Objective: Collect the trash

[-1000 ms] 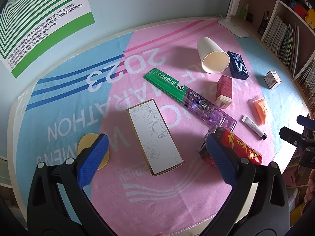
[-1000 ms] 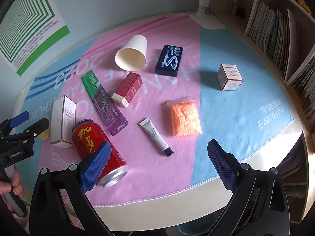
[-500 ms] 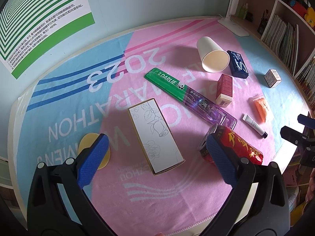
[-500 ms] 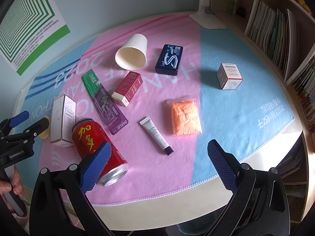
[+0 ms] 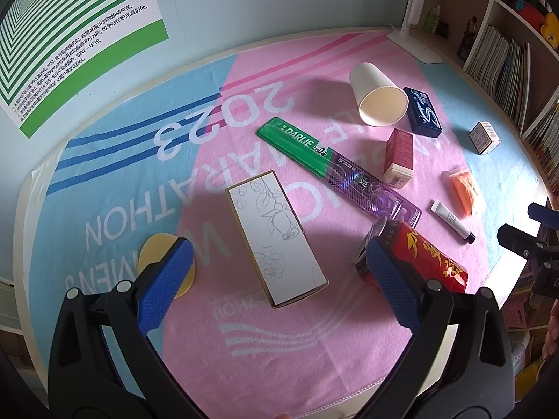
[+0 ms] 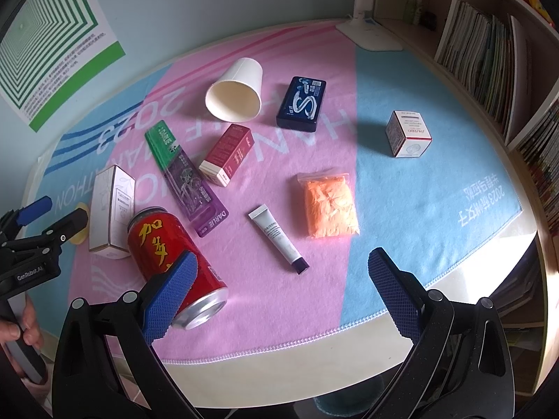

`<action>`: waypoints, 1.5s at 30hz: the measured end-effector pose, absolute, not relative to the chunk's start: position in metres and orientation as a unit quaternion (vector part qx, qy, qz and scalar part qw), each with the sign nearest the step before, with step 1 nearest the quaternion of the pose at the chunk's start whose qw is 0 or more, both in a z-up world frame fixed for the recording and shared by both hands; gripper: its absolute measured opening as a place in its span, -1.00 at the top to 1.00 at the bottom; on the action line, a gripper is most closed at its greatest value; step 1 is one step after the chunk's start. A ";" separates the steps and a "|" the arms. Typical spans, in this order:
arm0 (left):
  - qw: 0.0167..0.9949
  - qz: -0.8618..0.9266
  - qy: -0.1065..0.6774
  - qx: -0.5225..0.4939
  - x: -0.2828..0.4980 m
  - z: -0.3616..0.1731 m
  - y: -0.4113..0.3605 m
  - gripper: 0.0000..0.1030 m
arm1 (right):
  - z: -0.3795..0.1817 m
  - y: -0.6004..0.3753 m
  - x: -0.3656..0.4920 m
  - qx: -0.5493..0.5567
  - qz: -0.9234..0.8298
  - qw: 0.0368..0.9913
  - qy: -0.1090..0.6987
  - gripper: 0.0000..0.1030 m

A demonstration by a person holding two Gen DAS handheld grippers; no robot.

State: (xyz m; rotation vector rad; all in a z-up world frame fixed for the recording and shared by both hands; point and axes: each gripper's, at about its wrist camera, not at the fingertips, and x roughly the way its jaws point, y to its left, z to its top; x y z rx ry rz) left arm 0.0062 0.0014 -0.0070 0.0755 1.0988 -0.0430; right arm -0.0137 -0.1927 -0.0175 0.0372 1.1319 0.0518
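I see both grippers spread wide, holding nothing: left gripper over the white box, right gripper above the cloth. Red can lies beside the box.

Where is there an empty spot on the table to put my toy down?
The blue half of the cloth is mostly bare, between the orange bag, the small white box and the table edge. The far-left blue part by the poster is free too. The pink middle is crowded, around the red can, toothbrush pack and paper cup.
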 end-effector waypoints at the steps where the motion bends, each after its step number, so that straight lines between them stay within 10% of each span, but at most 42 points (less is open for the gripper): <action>1: 0.852 -0.021 0.522 0.036 0.006 -0.007 0.002 -0.87 | -0.018 -0.193 -0.015 0.018 0.025 0.843 0.536 -0.89; 45: 0.815 -0.001 0.577 0.044 0.039 -0.050 0.004 -0.87 | -0.062 -0.202 0.025 0.012 0.031 0.808 0.588 -0.89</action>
